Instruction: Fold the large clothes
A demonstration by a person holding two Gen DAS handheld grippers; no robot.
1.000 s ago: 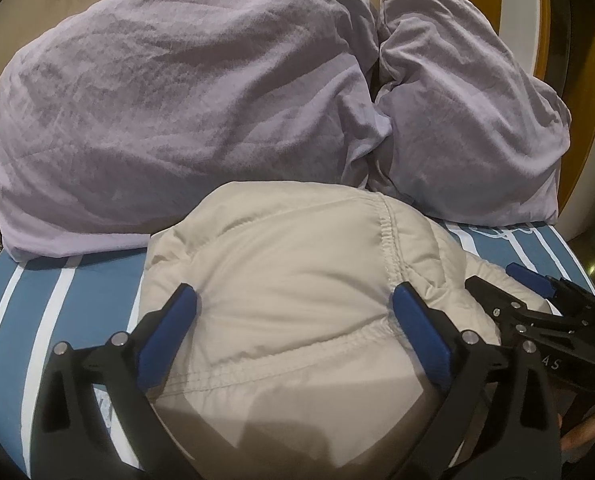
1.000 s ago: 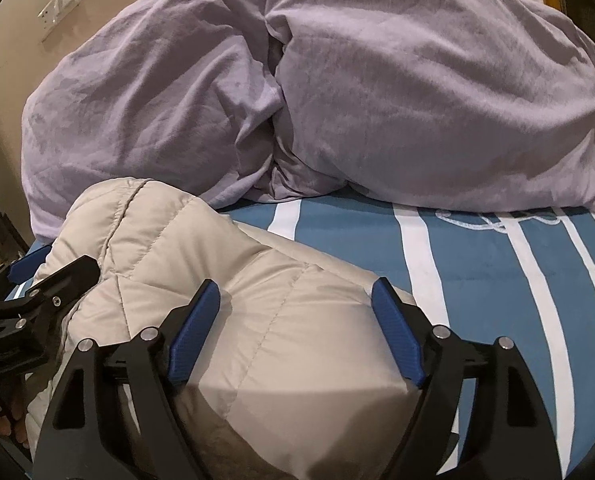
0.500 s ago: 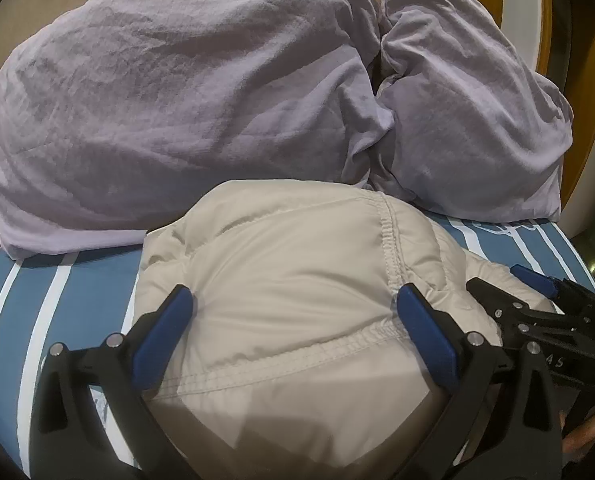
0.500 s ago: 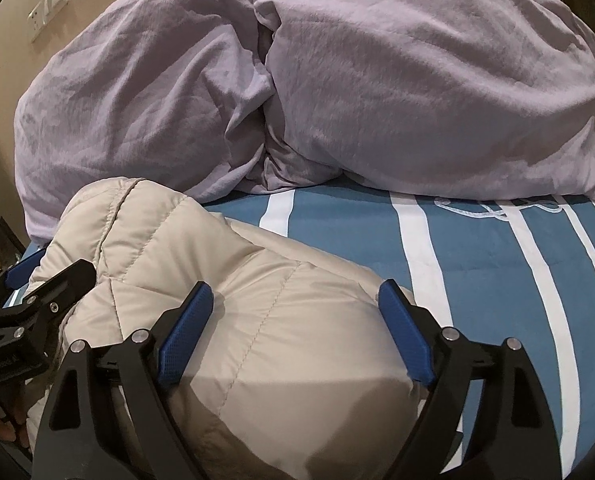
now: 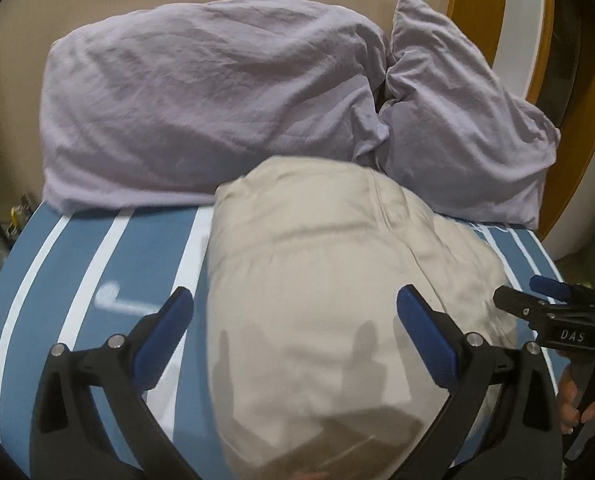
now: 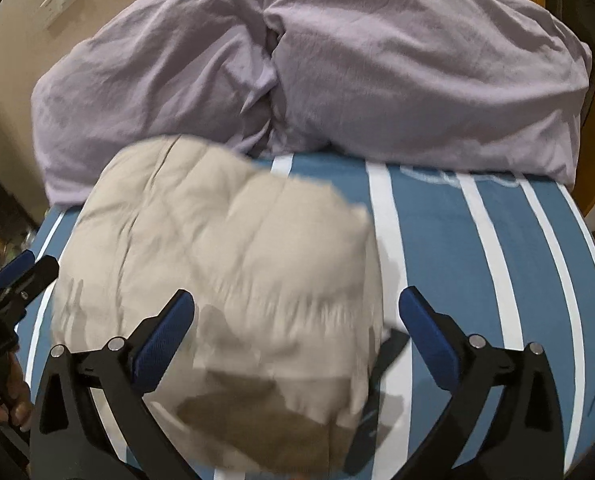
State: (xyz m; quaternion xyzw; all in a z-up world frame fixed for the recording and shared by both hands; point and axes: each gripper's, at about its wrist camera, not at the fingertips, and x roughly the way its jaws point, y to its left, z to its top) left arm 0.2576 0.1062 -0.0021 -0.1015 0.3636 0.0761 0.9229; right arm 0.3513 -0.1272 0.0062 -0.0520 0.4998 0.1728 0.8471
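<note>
Shift since a second ago: both my grippers are pulling back and up from the jacket, so more striped bed is showing around it, and my right jaws are spreading wider.
Jacket: the beige puffer jacket (image 5: 329,280) is lying bundled on the bed, ahead of and below my fingers, its far edge touching the pillows.
Right gripper: my right gripper (image 6: 297,328) is opening with only air between its pads; the jacket is sitting beneath, ungrasped.
Left gripper: my left gripper (image 5: 293,324) is standing released, pads clear of the cloth.
Bed: the blue striped sheet (image 6: 449,264) is stretching out to the right of my right fingers.
Pillows: the lilac pillows (image 5: 217,112) are piling up beyond the jacket.
Risk: I am judging that the puffy filling is likely pushing the fold open now that nothing is pinning it.
Risk cause: slick fabric could be sliding off sideways, or against the pillows.
</note>
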